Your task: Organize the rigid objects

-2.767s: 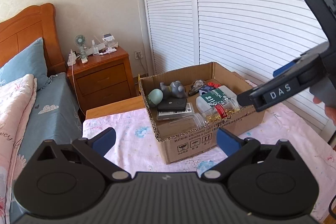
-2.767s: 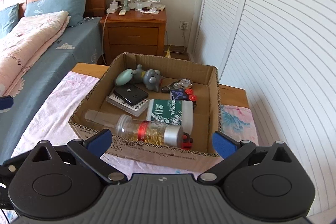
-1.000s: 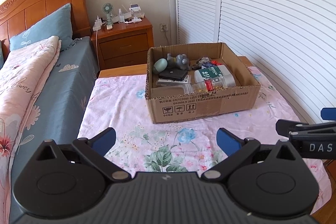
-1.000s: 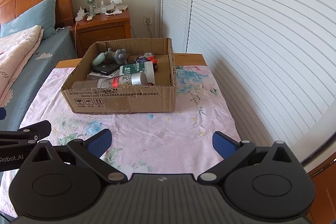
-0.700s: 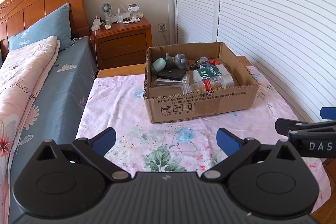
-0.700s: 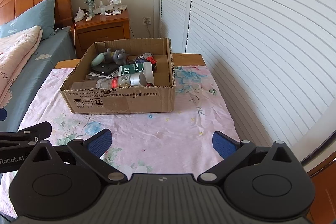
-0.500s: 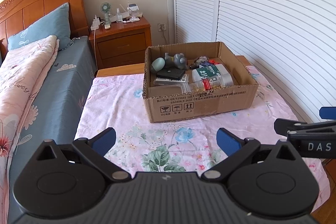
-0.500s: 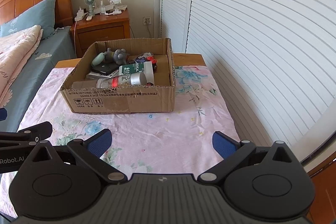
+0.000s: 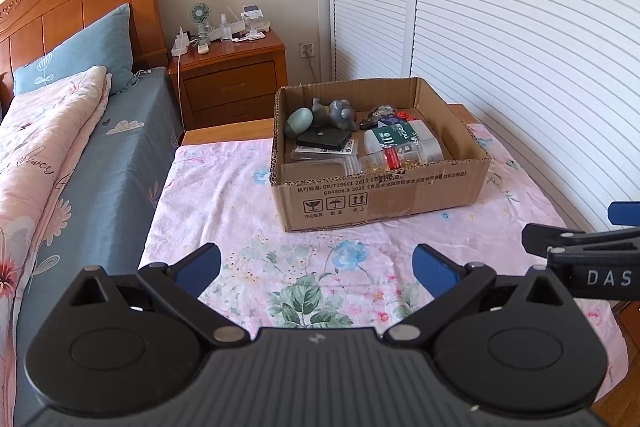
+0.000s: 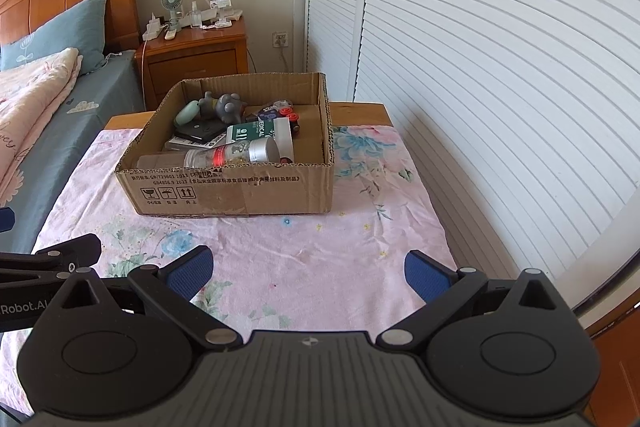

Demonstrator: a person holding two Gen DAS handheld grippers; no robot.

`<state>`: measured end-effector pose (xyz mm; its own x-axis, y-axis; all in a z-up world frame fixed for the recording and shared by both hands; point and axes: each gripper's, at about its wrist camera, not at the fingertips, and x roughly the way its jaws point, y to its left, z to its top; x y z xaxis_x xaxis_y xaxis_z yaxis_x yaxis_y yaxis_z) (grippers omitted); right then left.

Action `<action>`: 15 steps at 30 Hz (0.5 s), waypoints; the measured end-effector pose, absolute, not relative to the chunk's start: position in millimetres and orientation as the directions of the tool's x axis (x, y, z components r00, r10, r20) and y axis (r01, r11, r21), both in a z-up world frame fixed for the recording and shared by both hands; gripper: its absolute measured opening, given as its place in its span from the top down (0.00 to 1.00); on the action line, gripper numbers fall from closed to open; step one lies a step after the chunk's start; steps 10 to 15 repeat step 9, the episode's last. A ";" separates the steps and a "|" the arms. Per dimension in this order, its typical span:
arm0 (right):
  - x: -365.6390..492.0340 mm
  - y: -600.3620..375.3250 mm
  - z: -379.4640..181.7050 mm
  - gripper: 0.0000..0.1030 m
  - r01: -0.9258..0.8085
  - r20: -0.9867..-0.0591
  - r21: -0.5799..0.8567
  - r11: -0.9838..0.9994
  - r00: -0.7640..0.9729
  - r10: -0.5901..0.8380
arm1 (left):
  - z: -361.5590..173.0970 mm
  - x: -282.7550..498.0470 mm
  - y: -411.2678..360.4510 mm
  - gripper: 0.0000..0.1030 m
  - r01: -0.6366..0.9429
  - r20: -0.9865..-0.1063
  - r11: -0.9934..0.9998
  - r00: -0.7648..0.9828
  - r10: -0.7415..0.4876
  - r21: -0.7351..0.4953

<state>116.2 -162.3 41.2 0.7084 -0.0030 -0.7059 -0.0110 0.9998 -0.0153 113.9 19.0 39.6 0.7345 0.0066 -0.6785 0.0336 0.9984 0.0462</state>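
An open cardboard box (image 9: 384, 193) (image 10: 236, 193) stands on a table with a pink floral cloth (image 9: 248, 227) (image 10: 320, 247). Inside lie a grey toy figure (image 9: 334, 113) (image 10: 226, 107), a pale green egg-shaped object (image 9: 298, 121), a black wallet (image 9: 324, 139), a green-labelled container (image 9: 396, 137) (image 10: 256, 131) and a clear bottle with a silver cap (image 10: 236, 153). My left gripper (image 9: 316, 265) is open and empty, well back from the box. My right gripper (image 10: 308, 269) is open and empty, also back from the box.
A bed (image 9: 60, 155) with a blue sheet and pink quilt runs along the left. A wooden nightstand (image 9: 232, 75) with a small fan and chargers stands at the back. White louvred closet doors (image 9: 520, 47) close off the right side.
Both grippers have pulled back from just above the box to the near end of the table; over the last second they barely move. Both stay open and empty.
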 end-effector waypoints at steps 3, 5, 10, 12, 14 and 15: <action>116.0 -163.2 41.5 0.00 -0.010 -0.705 -0.016 1.000 0.709 -0.004 | 39.3 113.9 18.6 0.01 0.034 -0.678 0.998 0.735 0.007 0.047; 116.3 -163.7 41.6 0.00 -0.010 -0.705 -0.016 1.000 0.709 -0.004 | 38.8 114.1 18.5 0.01 0.033 -0.679 0.998 0.734 0.007 0.046; 116.4 -163.8 41.9 0.00 -0.011 -0.706 -0.015 1.000 0.708 -0.003 | 39.6 113.9 18.6 0.01 0.034 -0.680 0.998 0.733 0.004 0.043; 116.4 -163.8 41.9 0.00 -0.011 -0.706 -0.015 1.000 0.708 -0.003 | 39.6 113.9 18.6 0.01 0.034 -0.680 0.998 0.733 0.004 0.043; 116.4 -163.8 41.9 0.00 -0.011 -0.706 -0.015 1.000 0.708 -0.003 | 39.6 113.9 18.6 0.01 0.034 -0.680 0.998 0.733 0.004 0.043; 116.4 -163.8 41.9 0.00 -0.011 -0.706 -0.015 1.000 0.708 -0.003 | 39.6 113.9 18.6 0.01 0.034 -0.680 0.998 0.733 0.004 0.043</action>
